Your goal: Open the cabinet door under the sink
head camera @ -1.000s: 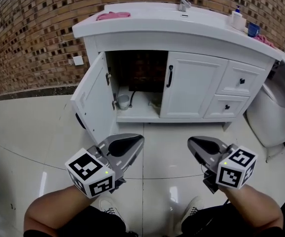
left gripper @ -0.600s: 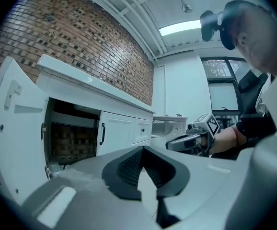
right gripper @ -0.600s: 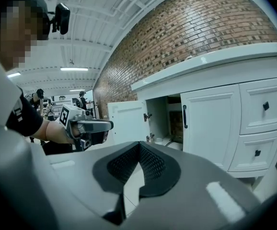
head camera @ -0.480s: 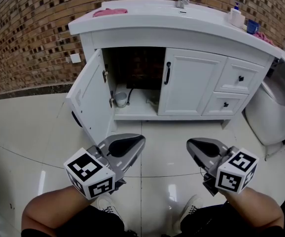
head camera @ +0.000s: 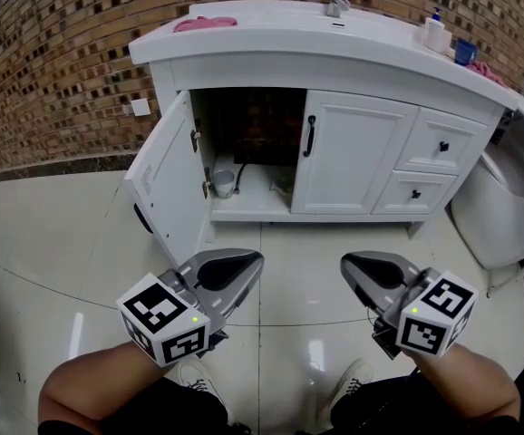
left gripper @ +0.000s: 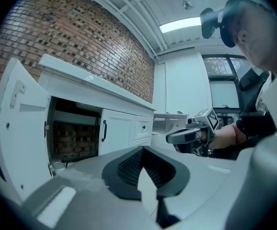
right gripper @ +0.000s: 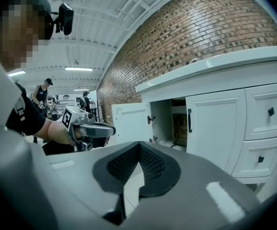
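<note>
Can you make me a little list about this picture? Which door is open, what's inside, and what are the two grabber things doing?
Left door: open wide
Right door: closed, with a black handle
Inside: a small cup standing near the open door
Drawers: two, both closed
On top: pink cloth and faucet
Left gripper: fingers together, holding nothing, held back from the doors
Right gripper: fingers together, holding nothing, also held back
</note>
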The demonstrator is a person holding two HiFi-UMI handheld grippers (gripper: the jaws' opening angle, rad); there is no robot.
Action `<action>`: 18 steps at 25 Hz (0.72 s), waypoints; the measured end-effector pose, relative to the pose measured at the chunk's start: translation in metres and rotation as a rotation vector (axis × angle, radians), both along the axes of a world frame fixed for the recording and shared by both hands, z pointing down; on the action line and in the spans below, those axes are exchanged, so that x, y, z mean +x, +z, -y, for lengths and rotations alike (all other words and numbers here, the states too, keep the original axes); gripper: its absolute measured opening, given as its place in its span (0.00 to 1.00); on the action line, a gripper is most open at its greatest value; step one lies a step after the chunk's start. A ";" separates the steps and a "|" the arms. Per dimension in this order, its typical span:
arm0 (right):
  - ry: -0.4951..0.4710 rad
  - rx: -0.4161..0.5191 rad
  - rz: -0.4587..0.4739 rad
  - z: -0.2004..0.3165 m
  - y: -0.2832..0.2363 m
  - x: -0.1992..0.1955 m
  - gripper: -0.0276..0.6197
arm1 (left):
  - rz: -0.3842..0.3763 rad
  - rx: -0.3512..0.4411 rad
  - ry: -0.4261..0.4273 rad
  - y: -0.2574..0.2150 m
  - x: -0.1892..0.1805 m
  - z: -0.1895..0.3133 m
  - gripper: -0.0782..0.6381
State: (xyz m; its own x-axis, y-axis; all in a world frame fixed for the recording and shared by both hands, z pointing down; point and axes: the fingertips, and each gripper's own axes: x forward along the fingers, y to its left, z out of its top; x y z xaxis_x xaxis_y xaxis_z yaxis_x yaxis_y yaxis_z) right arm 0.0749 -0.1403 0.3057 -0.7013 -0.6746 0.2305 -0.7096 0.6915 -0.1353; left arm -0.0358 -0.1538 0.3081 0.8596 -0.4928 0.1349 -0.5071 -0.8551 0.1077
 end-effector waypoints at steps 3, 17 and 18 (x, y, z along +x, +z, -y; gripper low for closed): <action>-0.008 0.001 -0.005 -0.001 0.000 -0.002 0.05 | 0.000 -0.002 -0.002 0.000 0.000 0.000 0.12; -0.020 -0.011 -0.009 -0.001 0.003 -0.004 0.05 | -0.007 0.000 -0.002 -0.002 -0.002 0.001 0.12; -0.021 -0.012 -0.009 -0.001 0.003 -0.005 0.05 | -0.006 0.001 -0.004 -0.002 -0.002 0.001 0.12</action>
State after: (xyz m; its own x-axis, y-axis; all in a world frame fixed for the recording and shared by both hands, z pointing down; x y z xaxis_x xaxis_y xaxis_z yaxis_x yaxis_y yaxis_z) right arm 0.0702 -0.1390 0.3092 -0.7131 -0.6570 0.2446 -0.6962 0.7046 -0.1373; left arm -0.0380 -0.1551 0.3062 0.8582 -0.4967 0.1295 -0.5102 -0.8530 0.1100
